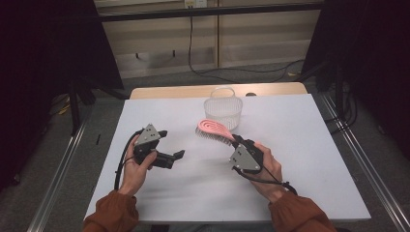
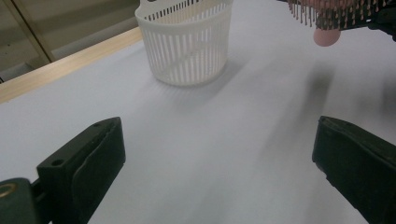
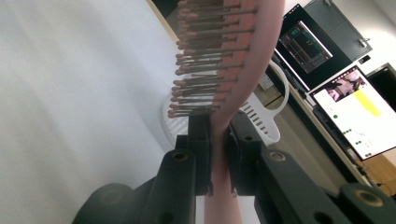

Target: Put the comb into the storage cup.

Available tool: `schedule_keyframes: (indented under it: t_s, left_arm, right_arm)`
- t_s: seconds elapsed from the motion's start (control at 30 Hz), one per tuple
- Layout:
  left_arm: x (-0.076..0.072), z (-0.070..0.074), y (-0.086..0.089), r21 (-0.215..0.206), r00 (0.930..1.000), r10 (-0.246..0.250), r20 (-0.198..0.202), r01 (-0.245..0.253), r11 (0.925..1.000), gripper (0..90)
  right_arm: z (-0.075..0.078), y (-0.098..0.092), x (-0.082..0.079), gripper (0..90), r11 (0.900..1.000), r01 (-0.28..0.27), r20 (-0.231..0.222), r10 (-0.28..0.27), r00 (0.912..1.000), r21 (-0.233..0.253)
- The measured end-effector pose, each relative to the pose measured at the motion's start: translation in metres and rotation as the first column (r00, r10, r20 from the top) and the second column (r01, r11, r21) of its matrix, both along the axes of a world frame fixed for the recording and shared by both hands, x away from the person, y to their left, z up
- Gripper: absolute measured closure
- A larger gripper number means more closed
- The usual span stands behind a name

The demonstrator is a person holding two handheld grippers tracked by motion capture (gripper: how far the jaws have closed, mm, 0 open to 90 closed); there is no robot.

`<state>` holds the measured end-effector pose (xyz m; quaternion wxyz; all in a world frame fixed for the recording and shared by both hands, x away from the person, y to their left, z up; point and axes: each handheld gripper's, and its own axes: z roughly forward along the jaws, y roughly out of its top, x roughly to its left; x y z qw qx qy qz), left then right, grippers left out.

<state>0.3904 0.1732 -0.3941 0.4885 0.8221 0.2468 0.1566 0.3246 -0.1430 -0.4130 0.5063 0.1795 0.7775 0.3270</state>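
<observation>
Bottom of the high view: two rust-orange sleeves are coming in, one hand on each tool.

Left gripper is sitting lower left of centre in the high view, just over the white table. Its jaws are standing wide apart with nothing between them; in the left gripper view they are rising at the two bottom corners with bare tabletop in the gap.

Right gripper is sitting just right of centre in the high view, clamped on the handle of a pink hairbrush. In the right gripper view both jaws are pressing flat against the pink handle at lower centre, and the brush head is running up to the top of the frame, bristles pointing left. The brush is being held off the table, its head slanting up and left toward frame centre in the high view, bristles facing down. Its bristles are also showing at the upper right of the left gripper view.

Farther back, a white slotted basket is standing upright on the table, upper centre in the high view, just beyond the brush head. I cannot tell whether the two are touching.

Beyond it, the table's wooden far edge.
</observation>
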Motion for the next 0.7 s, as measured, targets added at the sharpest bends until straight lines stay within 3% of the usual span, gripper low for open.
schedule_keyframes:
  t_s: [0.33,0.7]
  left_arm:
    - [-0.0003,-0.0035,-0.0028,0.011,0.9998,-0.02,-0.01,0.02,0.9997,2.8]
    - [0.0005,-0.0029,-0.0009,-0.007,0.9997,-0.015,-0.017,0.015,0.9999,2.8]
  right_arm:
    - [0.0013,-0.0062,0.0031,81.6,0.994,0.001,-0.052,0.004,0.9986,0.105]
    - [0.0035,-0.0104,0.0044,81.6,0.979,-0.006,-0.095,0.026,0.9951,0.202]
